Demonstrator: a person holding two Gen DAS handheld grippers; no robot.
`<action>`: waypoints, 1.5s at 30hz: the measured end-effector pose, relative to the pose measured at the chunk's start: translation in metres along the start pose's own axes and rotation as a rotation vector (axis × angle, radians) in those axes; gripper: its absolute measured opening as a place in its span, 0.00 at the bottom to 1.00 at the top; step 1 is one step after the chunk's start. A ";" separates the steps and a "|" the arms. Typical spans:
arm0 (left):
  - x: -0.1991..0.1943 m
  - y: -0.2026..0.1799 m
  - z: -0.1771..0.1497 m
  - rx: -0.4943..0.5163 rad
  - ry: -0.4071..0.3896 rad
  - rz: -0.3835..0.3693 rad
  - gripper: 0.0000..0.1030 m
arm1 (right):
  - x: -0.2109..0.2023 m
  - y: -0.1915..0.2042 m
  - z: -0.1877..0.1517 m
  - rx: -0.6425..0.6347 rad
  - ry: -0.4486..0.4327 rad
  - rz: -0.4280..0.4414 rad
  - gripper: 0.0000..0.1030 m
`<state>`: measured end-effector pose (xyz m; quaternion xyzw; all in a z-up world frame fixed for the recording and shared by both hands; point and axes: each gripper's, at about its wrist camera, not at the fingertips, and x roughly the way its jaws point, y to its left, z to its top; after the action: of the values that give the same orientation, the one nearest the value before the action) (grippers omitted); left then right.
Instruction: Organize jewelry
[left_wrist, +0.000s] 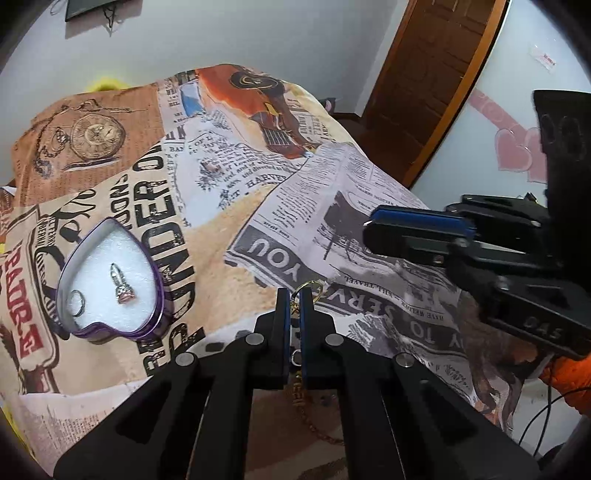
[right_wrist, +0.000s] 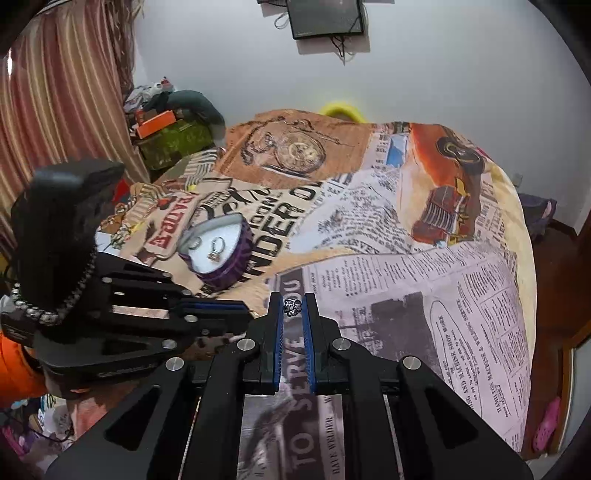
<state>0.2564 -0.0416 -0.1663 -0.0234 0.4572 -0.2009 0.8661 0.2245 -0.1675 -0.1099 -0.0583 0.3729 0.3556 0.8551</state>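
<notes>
A purple heart-shaped box (left_wrist: 110, 280) with white foam lies on the cloth at the left and holds a plain ring (left_wrist: 77, 302) and a stone-set ring (left_wrist: 122, 286). My left gripper (left_wrist: 293, 295) is shut on a gold chain (left_wrist: 301, 402); its gold loop (left_wrist: 314, 286) pokes out past the tips and the rest hangs below. My right gripper (right_wrist: 293, 304) is shut on a small silver jewel (right_wrist: 293, 307) at its tips. In the right wrist view the box (right_wrist: 218, 254) sits left of and beyond the tips, with the left gripper (right_wrist: 245, 310) close at the left. The right gripper (left_wrist: 373, 230) shows at the right of the left wrist view.
A newspaper-print cloth (right_wrist: 406, 266) covers the whole surface and falls away at its right edge. A wooden door (left_wrist: 424, 85) stands at the back right. Striped curtains (right_wrist: 55, 110) and piled clutter (right_wrist: 170, 129) are at the back left. An orange sleeve (right_wrist: 14, 365) is behind the left gripper.
</notes>
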 end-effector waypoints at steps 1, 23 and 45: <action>-0.001 0.001 0.000 -0.003 -0.003 0.000 0.02 | -0.001 0.002 0.001 -0.003 -0.002 0.003 0.09; -0.058 0.040 -0.034 -0.030 -0.058 0.113 0.35 | -0.006 0.047 0.025 -0.059 -0.019 0.020 0.09; -0.071 0.048 -0.060 -0.038 -0.088 0.165 0.38 | 0.010 0.094 0.043 -0.114 0.016 0.066 0.09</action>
<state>0.1888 0.0370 -0.1561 -0.0108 0.4227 -0.1191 0.8984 0.1942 -0.0766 -0.0706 -0.0974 0.3604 0.4038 0.8352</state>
